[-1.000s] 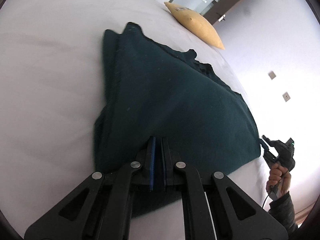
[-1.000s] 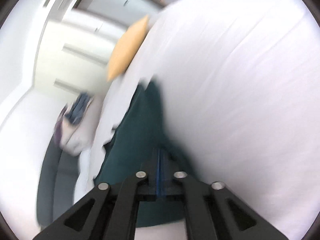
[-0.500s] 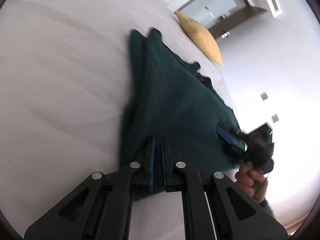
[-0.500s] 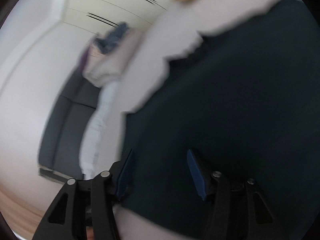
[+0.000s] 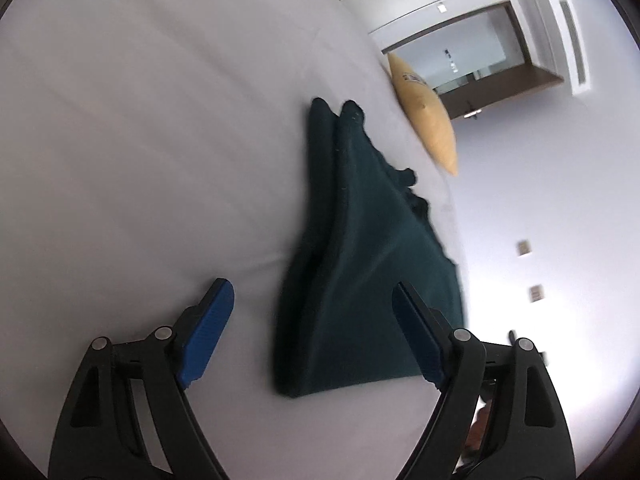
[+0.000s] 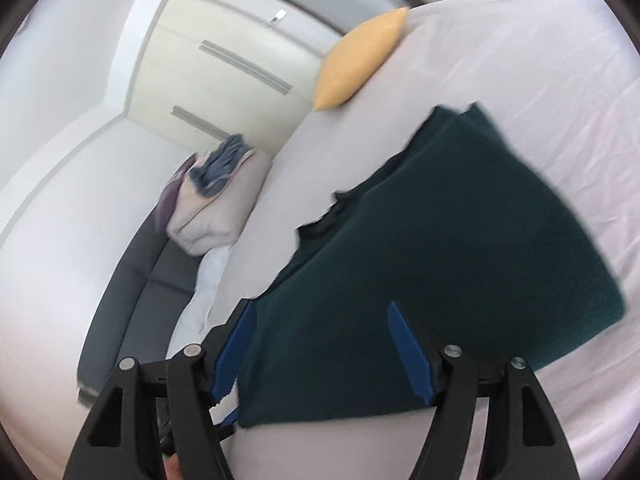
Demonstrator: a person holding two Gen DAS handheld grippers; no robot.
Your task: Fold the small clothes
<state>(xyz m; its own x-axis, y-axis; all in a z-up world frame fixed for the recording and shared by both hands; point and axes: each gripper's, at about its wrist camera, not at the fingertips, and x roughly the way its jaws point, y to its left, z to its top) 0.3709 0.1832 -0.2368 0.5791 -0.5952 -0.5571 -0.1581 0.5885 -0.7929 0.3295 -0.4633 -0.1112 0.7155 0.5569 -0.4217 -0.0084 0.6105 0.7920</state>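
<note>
A dark green garment [image 5: 360,260] lies folded on the white bed sheet [image 5: 140,140], narrow at the far end and wide at the near end. My left gripper [image 5: 312,286] hovers over its near left corner. Its jaws are opening, the left pad [image 5: 208,328] over bare sheet and the right pad [image 5: 416,336] over the cloth, and neither presses on it. In the right wrist view the same garment [image 6: 460,240] spreads flat. My right gripper [image 6: 322,307] is over its near edge, its jaws opening with cloth beneath them and nothing gripped.
A yellow pillow [image 5: 426,120] [image 6: 360,60] rests on the bed's far edge beyond the garment. Beside the bed stand a dark grey sofa [image 6: 132,280] and a pile of clothes and bedding [image 6: 208,200]. White wardrobe doors [image 6: 224,60] and a doorway [image 5: 472,52] lie behind.
Both grippers, shut on the garment's near edge a second ago, have let go: the right opened first, then the left. The garment now lies folded on the sheet, and both views have rolled.
</note>
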